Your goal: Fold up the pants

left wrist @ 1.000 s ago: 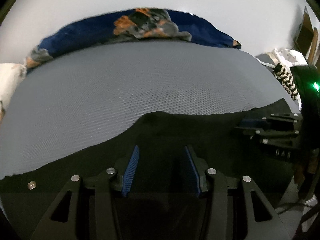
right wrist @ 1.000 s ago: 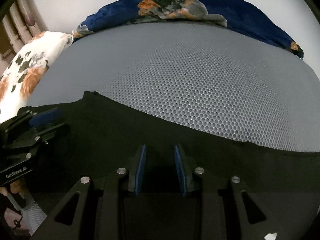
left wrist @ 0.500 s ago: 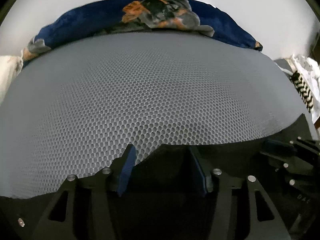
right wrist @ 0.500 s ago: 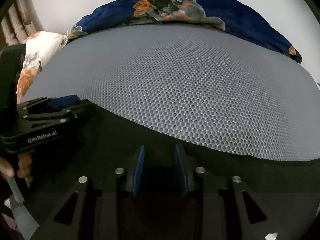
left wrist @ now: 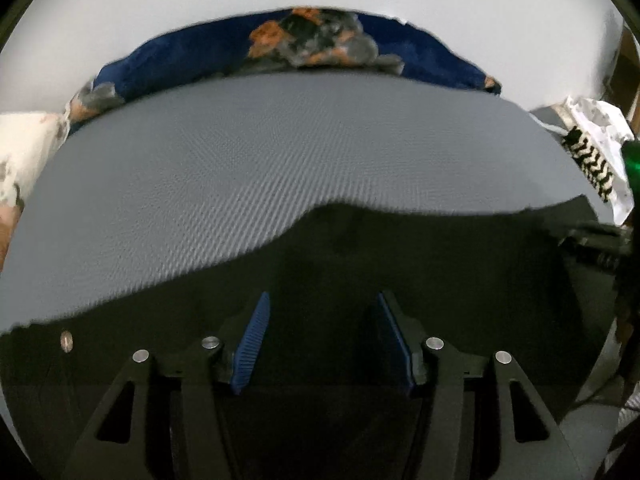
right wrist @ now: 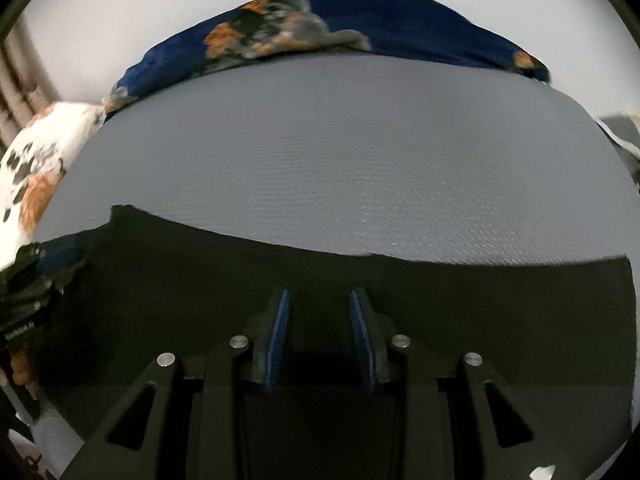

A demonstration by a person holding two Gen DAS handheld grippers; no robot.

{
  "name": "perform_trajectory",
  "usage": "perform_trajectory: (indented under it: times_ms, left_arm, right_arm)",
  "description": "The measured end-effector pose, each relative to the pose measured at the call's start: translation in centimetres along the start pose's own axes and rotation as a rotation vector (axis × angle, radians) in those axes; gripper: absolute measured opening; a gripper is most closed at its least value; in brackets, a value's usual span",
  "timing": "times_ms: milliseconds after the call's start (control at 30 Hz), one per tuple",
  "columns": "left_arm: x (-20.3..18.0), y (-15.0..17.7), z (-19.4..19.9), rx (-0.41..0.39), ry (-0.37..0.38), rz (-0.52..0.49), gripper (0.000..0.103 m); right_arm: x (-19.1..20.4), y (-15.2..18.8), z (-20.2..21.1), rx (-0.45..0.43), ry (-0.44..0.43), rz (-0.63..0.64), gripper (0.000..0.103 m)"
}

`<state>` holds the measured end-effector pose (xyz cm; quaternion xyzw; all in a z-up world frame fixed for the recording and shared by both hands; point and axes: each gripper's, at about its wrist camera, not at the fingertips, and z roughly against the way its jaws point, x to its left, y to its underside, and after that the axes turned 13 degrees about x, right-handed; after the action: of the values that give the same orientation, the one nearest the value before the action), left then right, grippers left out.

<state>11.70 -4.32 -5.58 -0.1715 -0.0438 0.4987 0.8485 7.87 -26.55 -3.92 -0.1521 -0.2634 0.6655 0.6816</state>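
The pants (left wrist: 400,264) are a flat sheet of matte black cloth spread over the near part of a grey mattress (left wrist: 280,152) whose cover has a fine honeycomb weave. From my left wrist camera the far edge of the pants runs in a soft curve, dipping toward the left; from the right wrist view (right wrist: 360,280) it runs nearly straight.

My left gripper (left wrist: 322,340) has just been opening: its ribbed blue pads (left wrist: 252,344) stand apart above the black cloth and I see nothing pinched between them. My right gripper (right wrist: 320,336) has its blue pads closer together; whether a fold of the dark cloth sits between them I cannot tell.

At the far edge lies a navy pillow (right wrist: 400,24) with an orange and grey print, and at left a white flowered pillow (right wrist: 36,168).
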Motion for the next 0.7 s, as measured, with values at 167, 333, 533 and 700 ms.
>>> perform_trajectory:
  times_ms: [167, 333, 533, 700]
  left_arm:
    - [0.5, 1.1, -0.2, 0.005, 0.001, 0.042, 0.056]
    - [0.1, 1.9, 0.0, 0.004, 0.002, 0.066, 0.056]
    - [-0.3, 2.5, 0.9, 0.007, 0.031, 0.081, 0.057]
    - [-1.4, 2.4, 1.4, 0.013, 0.046, 0.072, 0.057]
  right_arm:
    - [-2.7, 0.7, 0.7, -0.007, 0.067, -0.047, 0.031]
    - [-5.6, 1.2, 0.8, -0.009, 0.090, -0.082, 0.032]
    - [-10.2, 1.4, 1.4, -0.002, 0.151, -0.129, 0.032]
    - [-14.7, 2.1, 2.4, 0.007, 0.126, -0.158, 0.033]
